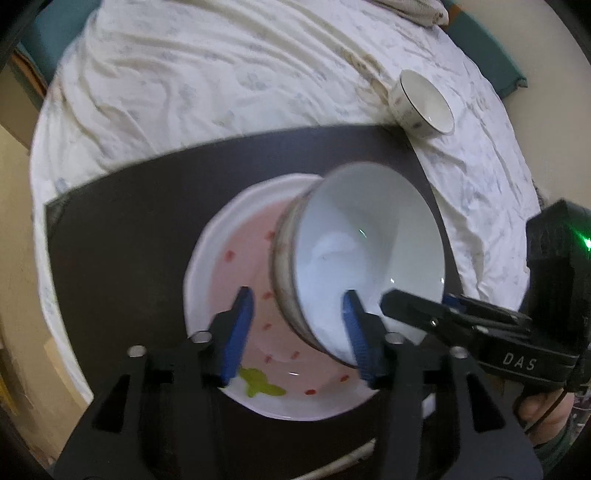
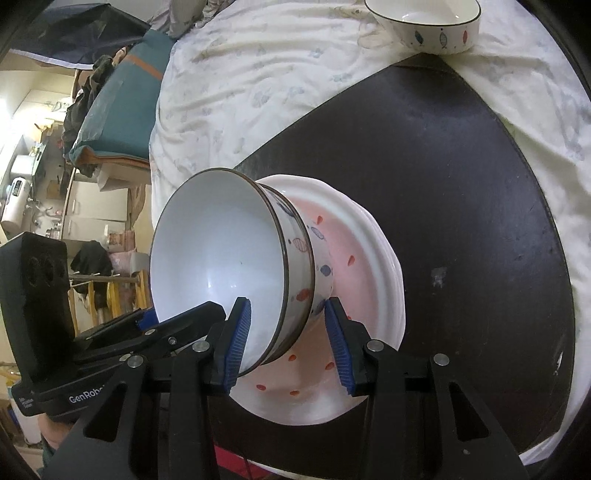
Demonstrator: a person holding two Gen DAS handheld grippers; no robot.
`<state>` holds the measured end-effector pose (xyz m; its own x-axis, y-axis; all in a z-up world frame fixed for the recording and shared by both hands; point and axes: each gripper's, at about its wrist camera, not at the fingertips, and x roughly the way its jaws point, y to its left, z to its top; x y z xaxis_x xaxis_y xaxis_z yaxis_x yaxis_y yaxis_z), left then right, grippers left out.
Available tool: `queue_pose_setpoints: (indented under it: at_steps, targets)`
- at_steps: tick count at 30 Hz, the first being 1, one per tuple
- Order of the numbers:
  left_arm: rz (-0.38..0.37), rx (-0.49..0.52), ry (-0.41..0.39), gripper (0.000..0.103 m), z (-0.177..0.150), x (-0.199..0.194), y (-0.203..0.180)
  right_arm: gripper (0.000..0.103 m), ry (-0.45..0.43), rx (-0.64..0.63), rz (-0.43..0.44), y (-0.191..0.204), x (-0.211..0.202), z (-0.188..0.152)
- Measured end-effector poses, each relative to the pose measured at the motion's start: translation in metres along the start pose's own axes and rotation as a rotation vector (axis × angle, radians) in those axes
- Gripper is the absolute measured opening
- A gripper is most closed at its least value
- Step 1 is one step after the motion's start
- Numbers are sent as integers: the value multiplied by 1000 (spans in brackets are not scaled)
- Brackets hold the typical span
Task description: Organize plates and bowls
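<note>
Empty white fish-patterned ceramic bowl (image 2: 236, 266) stands on pink spotted plate (image 2: 354, 280).
Left tool (image 1: 299, 332) and right tool (image 2: 290, 343) both straddle its rim, jaws apart, unclamped; second empty bowl (image 1: 424, 103) on bed.

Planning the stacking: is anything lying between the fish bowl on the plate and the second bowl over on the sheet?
Nothing visible. Between the fish bowl on the pink plate and the second bowl lies only bare dark board and sheet.
</note>
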<state>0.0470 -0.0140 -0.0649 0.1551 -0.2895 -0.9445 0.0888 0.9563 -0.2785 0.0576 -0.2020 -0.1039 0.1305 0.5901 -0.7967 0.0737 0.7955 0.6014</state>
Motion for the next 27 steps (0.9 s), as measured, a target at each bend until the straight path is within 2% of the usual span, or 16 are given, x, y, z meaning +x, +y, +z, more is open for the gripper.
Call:
queue_pose_setpoints:
  at_steps: [1,3,8,11,16,17,19,20,24,27]
  targets:
    - [8,-6,-19,63,0,-3,2,45,1,-5,-4,0,-1,-1]
    - [24,-19,-47,66,-1,-9,6,45,0,-10,-11,0,-2,-3]
    - [127,7,-116,66,-5,-23,8,45,-39,-35,-37,3,-9,-3]
    - [157,12,-154,66,-9,-31,8,46,-62,-39,-37,4,-13,-3]
    - [176,19,-213,67,-16,-44,8,60,-115,-45,-15,6,-27,-6]
    - [171,14,-217,70,-17,-45,8,63,-127,-47,-14,7,-31,-7]
    - [162,-3,-215,94,-18,-46,9,68,-155,-51,-15,7,-38,-9]
    - [160,-11,-216,98,-18,-47,10,70,-166,-51,-14,7,-43,-10]
    - [174,-24,-227,99,-15,-56,7,76,-211,-41,0,4,-62,-10]
    - [213,-8,-295,101,-9,-70,-1,80,-269,-29,-8,0,-80,-7]
